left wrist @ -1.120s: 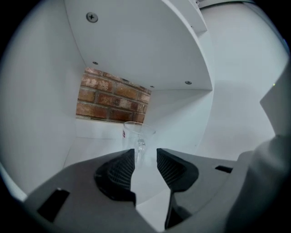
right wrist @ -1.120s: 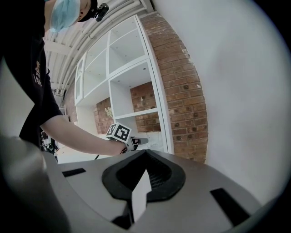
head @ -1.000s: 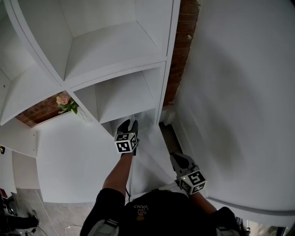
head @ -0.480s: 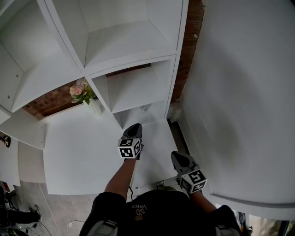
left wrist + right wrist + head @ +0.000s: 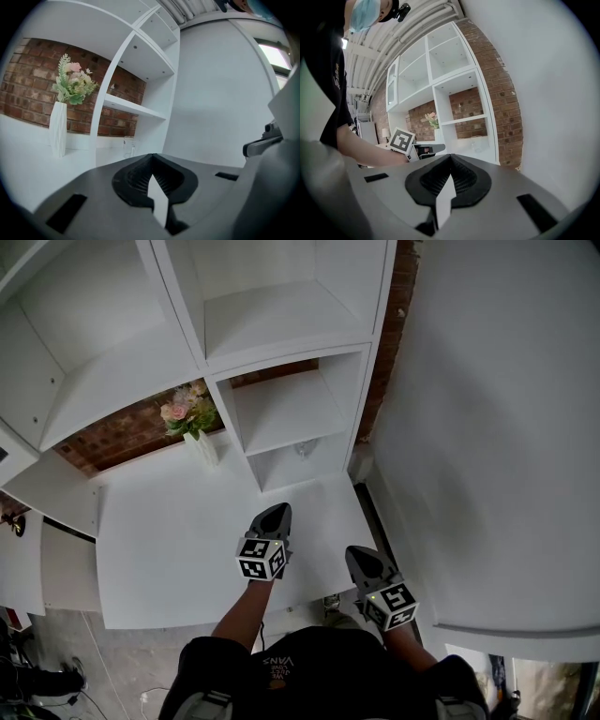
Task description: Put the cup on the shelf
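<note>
Shelf (image 5: 281, 324): plain white, every compartment. Surface (image 5: 178, 540): same white. Brick wall (image 5: 117, 437) behind open compartments: red-brown, pale mortar lines. Flowers (image 5: 186, 409): pink and cream, green leaves. Vase (image 5: 205, 448): white, faint ribbing. Cup (image 5: 301, 449): clear, colourless. Left tongs (image 5: 278, 510) and right tongs (image 5: 357, 553): dark grey, each with a cube of black-and-white square markers. Side wall (image 5: 487, 427): pale grey-white. Floor (image 5: 103, 662): mottled grey. Shirt (image 5: 309, 676): black, small white lettering.
</note>
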The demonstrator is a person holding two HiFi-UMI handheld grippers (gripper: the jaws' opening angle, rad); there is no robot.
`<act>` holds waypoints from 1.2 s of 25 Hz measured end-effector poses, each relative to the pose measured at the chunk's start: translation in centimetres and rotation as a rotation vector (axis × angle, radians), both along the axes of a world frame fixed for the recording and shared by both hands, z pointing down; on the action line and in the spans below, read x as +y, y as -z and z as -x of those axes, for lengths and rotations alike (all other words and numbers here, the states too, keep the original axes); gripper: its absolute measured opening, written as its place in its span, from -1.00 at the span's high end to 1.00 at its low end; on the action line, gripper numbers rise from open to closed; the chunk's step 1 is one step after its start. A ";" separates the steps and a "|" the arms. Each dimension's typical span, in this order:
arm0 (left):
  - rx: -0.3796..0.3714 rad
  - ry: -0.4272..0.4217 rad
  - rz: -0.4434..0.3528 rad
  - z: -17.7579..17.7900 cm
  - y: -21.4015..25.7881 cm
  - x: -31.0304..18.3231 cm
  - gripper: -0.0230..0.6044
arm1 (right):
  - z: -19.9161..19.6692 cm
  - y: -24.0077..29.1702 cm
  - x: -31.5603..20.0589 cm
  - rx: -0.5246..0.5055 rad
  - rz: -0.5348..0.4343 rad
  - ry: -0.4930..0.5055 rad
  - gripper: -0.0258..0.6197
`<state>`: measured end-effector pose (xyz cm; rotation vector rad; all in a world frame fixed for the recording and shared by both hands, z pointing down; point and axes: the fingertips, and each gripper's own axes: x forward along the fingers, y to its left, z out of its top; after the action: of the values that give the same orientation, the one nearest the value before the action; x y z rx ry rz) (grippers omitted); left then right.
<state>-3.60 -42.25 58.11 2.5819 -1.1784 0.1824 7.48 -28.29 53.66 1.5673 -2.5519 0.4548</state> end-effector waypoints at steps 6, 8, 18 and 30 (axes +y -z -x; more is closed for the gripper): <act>-0.007 -0.059 -0.018 1.6 0.9 5.1 0.90 | 1.6 0.2 2.7 0.006 -0.006 -0.025 0.92; -0.008 -0.073 -0.022 2.3 1.2 6.7 0.90 | 2.2 0.3 3.6 0.001 -0.014 -0.037 0.92; 0.010 -0.051 -0.057 6.6 4.8 13.4 0.90 | 4.8 0.6 7.7 0.006 -0.025 -0.079 0.92; -0.018 -0.073 -0.058 12.0 4.9 20.2 0.90 | 8.0 0.6 11.2 0.025 -0.038 -0.081 0.92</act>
<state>-15.65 -22.05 53.19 2.6810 -1.1118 0.1903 -0.56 -17.14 53.04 1.6831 -2.5002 0.3944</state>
